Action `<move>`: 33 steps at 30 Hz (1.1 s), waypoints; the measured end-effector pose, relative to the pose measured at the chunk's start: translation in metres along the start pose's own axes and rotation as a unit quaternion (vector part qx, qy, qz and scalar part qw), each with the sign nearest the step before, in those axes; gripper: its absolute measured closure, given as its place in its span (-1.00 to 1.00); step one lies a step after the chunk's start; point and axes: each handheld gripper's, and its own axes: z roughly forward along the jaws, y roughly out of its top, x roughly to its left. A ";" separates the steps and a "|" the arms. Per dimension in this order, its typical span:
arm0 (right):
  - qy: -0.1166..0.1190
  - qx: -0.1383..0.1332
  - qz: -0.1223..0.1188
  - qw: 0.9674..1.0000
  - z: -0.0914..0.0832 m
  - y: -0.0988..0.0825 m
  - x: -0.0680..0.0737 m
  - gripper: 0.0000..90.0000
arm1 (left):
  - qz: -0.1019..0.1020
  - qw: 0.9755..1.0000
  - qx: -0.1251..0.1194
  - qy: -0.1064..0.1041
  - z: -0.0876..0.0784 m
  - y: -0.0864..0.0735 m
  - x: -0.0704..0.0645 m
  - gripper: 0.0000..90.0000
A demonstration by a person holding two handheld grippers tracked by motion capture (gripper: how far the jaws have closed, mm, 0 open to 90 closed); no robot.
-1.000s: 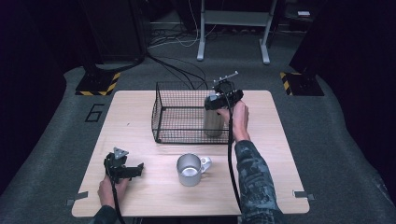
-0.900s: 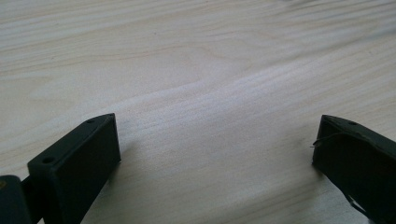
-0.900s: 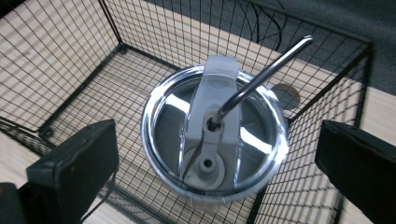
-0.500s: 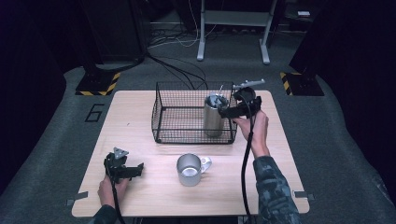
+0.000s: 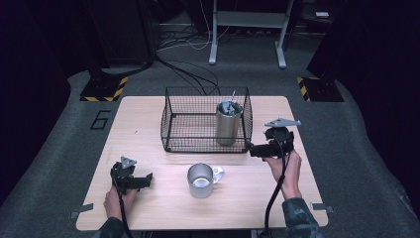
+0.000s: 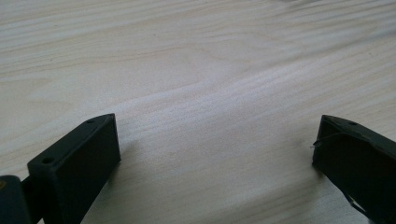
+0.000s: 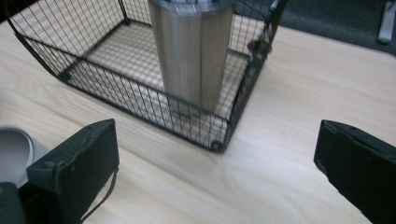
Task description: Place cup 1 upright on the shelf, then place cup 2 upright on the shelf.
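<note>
Steel, tall and cylindrical, the tumbler (image 5: pixel 229 124) stands upright in the black wire basket's (image 5: pixel 173 125) right end, near the tabletop's (image 5: pixel 148 111) far edge. Just outside, the right gripper (image 5: pixel 257 148) hangs released, jaws wide; the left gripper (image 5: pixel 141 179) rests parted near the front-left corner, likely idle. A metal mug (image 5: pixel 201 180) sits between

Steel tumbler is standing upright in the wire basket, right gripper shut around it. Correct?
Not quite. The tumbler does stand upright in the wire basket, but the right gripper is open and holds nothing. It sits outside the basket, beside its near right corner. The right gripper view shows both jaws spread wide over bare table.
</note>
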 end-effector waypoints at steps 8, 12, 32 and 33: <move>-0.012 0.016 0.016 1.000 0.013 -0.066 -0.004 -1.00 | 0.000 1.000 0.000 0.000 0.000 0.000 0.000 -0.99; -0.008 0.029 0.032 0.999 0.022 -0.093 -0.005 -1.00 | 0.000 1.000 0.000 0.000 0.000 0.000 0.000 -0.99; -0.044 0.048 0.078 0.995 0.048 -0.167 -0.025 -1.00 | 0.001 1.000 0.000 -0.001 0.000 0.001 0.000 -0.99; -0.047 0.052 0.072 0.995 0.048 -0.168 -0.025 -1.00 | 0.000 1.000 0.000 -0.001 0.000 0.001 0.000 -0.99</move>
